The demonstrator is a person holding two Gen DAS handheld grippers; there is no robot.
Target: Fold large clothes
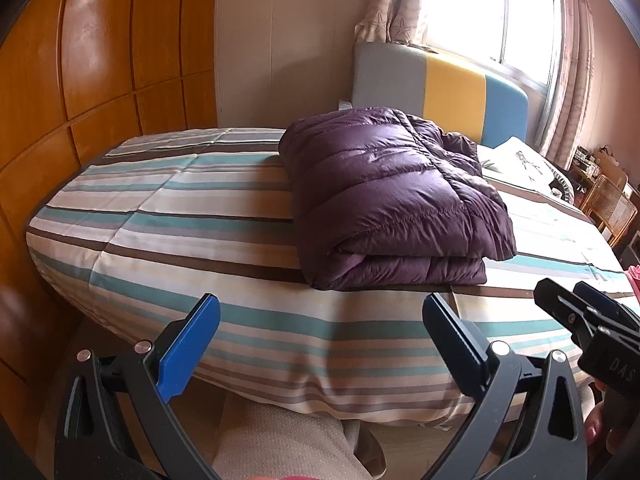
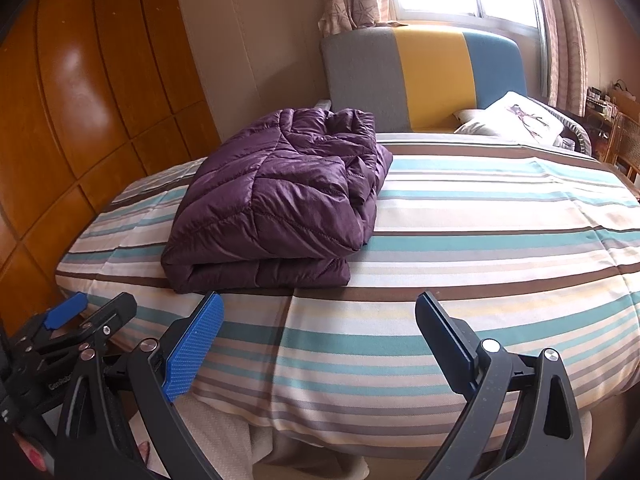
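Observation:
A purple quilted puffer jacket lies folded into a thick bundle on the striped bedspread, near the bed's foot edge. My left gripper hovers in front of the foot of the bed, below the jacket, open with nothing between its blue pads. My right gripper is also open and holds nothing, back from the bed edge and right of the jacket. Each gripper shows at the other view's edge: the right gripper and the left gripper.
A wooden wardrobe stands left of the bed. A grey, yellow and blue headboard and a white pillow are at the far end under a bright window. A wicker chair stands at the right. A person's trouser leg shows below.

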